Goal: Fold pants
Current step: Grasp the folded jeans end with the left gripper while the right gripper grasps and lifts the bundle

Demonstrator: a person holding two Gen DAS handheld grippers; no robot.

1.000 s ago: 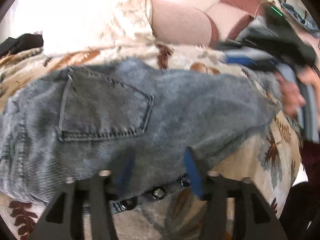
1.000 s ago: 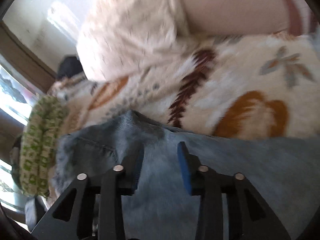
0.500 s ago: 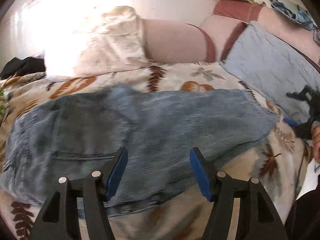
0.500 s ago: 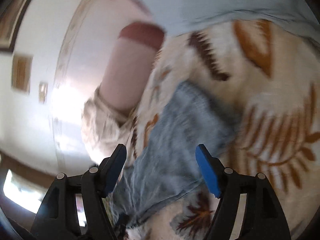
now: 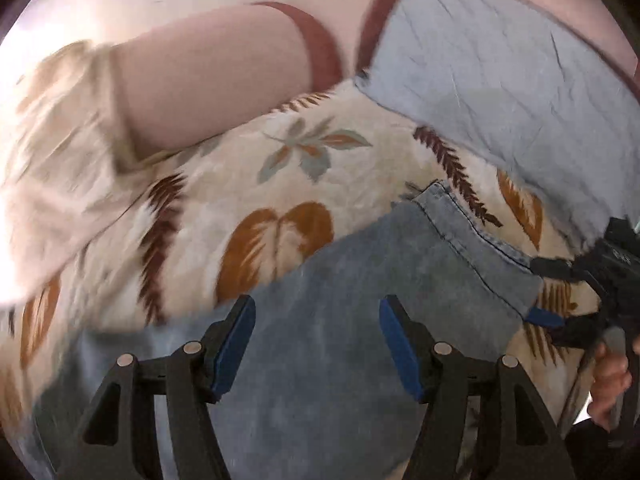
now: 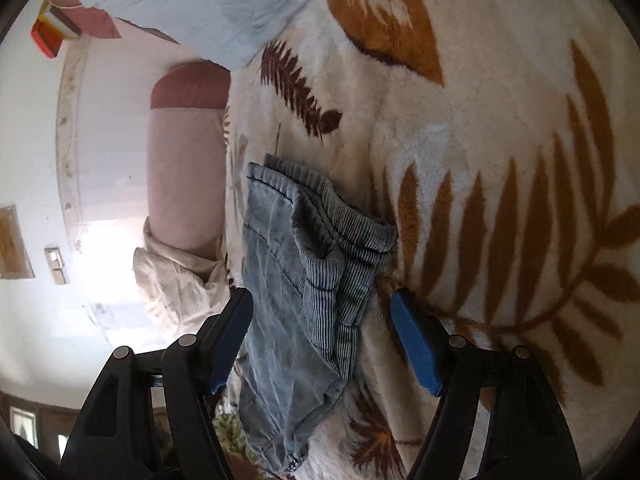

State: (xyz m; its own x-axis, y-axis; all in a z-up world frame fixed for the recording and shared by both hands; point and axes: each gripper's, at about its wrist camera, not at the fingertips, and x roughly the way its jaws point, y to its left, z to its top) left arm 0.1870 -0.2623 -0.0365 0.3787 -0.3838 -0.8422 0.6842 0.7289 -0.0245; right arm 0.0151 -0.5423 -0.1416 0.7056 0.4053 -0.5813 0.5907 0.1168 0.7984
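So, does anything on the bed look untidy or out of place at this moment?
Yes. The hem end of the pants is rumpled: its layers do not lie flush, and the striped inside of the cloth shows at the edge. The leaf-print blanket beneath shows nothing odd. Both tongs stand open, holding nothing.

We see the pants (image 6: 296,280), faded blue denim with dark stitching and a ribbed striped inside, lying folded lengthwise on the leaf-patterned bed (image 6: 500,140), their hem end rumpled and open, the fabric otherwise flat.
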